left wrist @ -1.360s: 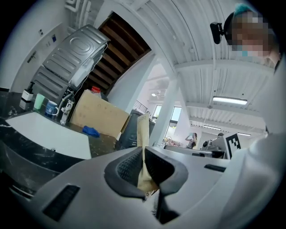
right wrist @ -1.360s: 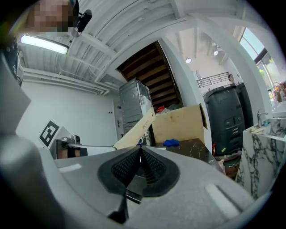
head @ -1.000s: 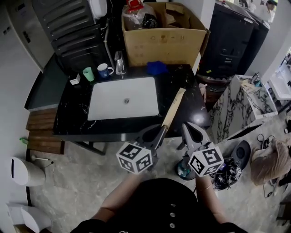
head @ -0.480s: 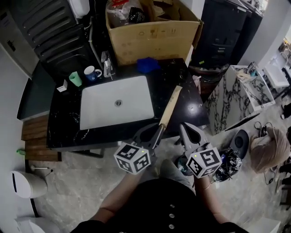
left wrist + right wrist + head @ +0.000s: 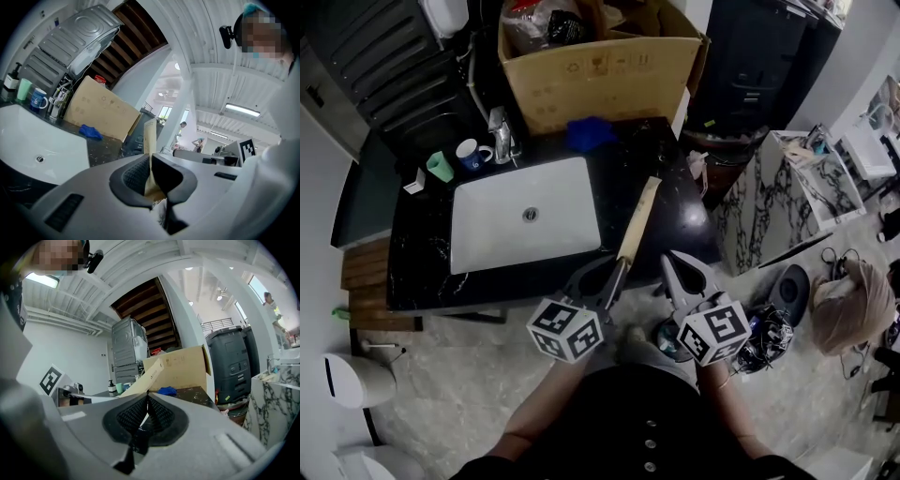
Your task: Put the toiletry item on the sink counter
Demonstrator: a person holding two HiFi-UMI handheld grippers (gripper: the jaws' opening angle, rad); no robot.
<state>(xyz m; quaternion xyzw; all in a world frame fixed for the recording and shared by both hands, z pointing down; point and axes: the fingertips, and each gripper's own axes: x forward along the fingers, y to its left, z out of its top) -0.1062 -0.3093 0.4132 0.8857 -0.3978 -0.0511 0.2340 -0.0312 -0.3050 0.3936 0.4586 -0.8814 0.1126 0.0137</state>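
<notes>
A long, slim tan carton (image 5: 635, 225) is the toiletry item. My left gripper (image 5: 607, 277) is shut on its near end, and the carton slants up and away over the front right part of the black sink counter (image 5: 667, 178). In the left gripper view the carton (image 5: 150, 136) stands up between the ribbed pads. My right gripper (image 5: 673, 266) hangs just right of it at the counter's front edge, shut with nothing in it. The right gripper view shows the carton (image 5: 143, 377) to the left of the closed jaws.
A white basin (image 5: 525, 217) fills the counter's left half, with a faucet (image 5: 499, 127), a blue mug (image 5: 472, 153) and a green cup (image 5: 439, 166) behind it. A big cardboard box (image 5: 591, 75) and a blue cloth (image 5: 589, 133) sit at the back. A marble stand (image 5: 787, 202) is on the right.
The counter has slid left and up in the head view. Both grippers have drifted slightly left and down, the carton still held in the left one.
</notes>
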